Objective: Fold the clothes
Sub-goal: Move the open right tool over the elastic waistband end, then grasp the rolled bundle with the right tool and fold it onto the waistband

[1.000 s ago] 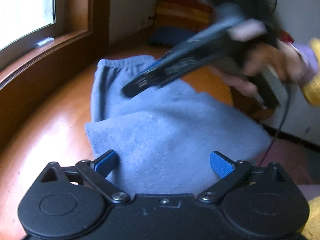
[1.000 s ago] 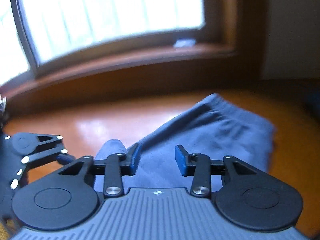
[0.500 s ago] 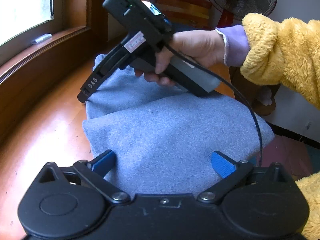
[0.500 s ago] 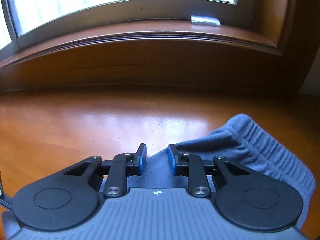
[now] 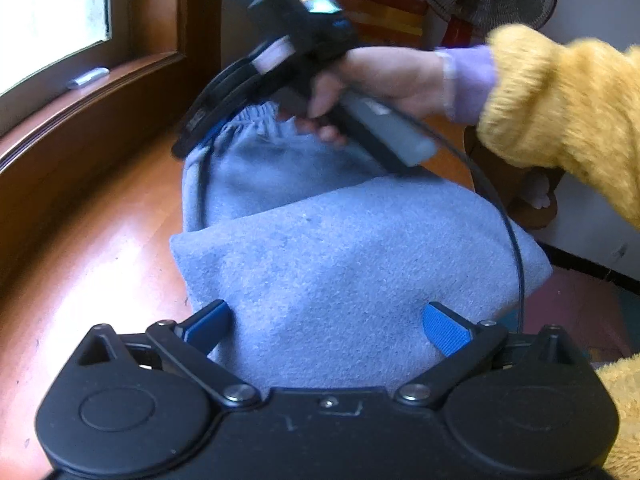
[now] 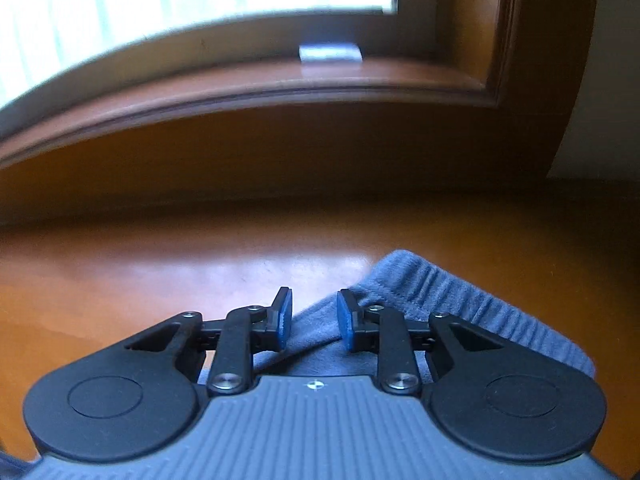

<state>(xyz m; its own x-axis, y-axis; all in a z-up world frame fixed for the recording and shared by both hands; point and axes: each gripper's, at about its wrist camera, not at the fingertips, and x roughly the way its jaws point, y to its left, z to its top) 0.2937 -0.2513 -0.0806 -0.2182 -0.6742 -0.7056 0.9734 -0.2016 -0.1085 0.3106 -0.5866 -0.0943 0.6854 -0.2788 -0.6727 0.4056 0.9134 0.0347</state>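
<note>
Left claw: at the bottom centre of its own view, jaws spread wide, gripping nothing; the folded end of the trousers lies between and beyond the blue pads.
Right claw: jaws part-open after just widening, not pressing on cloth; in the left view it sits upper centre, over the waistband.
Trousers: grey-blue fleece, folded over, gathered elastic waistband at the far end, lying on the orange wooden worktop.
Hand: upper right, yellow fuzzy sleeve.
</note>
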